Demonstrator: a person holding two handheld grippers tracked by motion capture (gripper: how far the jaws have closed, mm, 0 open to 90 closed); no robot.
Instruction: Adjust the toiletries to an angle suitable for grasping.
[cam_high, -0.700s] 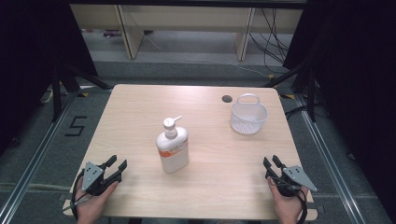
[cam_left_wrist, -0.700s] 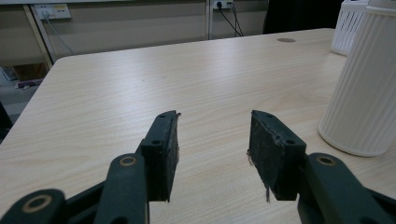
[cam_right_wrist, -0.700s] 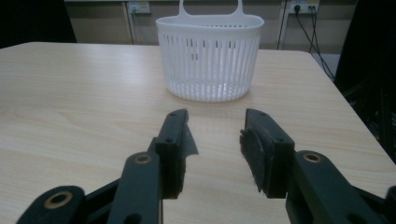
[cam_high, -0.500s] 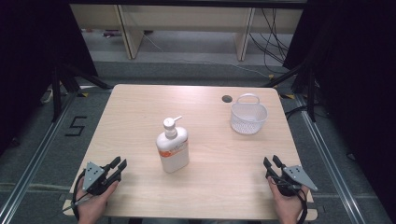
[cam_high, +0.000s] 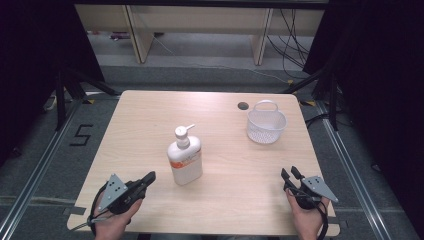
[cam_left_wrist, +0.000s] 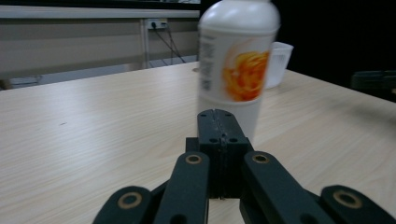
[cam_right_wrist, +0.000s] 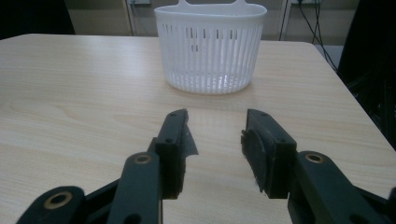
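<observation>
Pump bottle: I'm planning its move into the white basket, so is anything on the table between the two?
Nothing visible: bare wooden table separates the white orange-labelled pump bottle from the white slatted plastic basket.

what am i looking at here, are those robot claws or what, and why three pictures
No robot: a person holds a hand-held two-jaw tool in each hand. One camera looks down on the wooden table; one rides on each tool, looking along its jaws. The left gripper has its jaws pressed shut on nothing and points at the white pump bottle standing mid-table. The right gripper has its jaws apart, facing the empty white basket near the far right corner. Nothing is held.
</observation>
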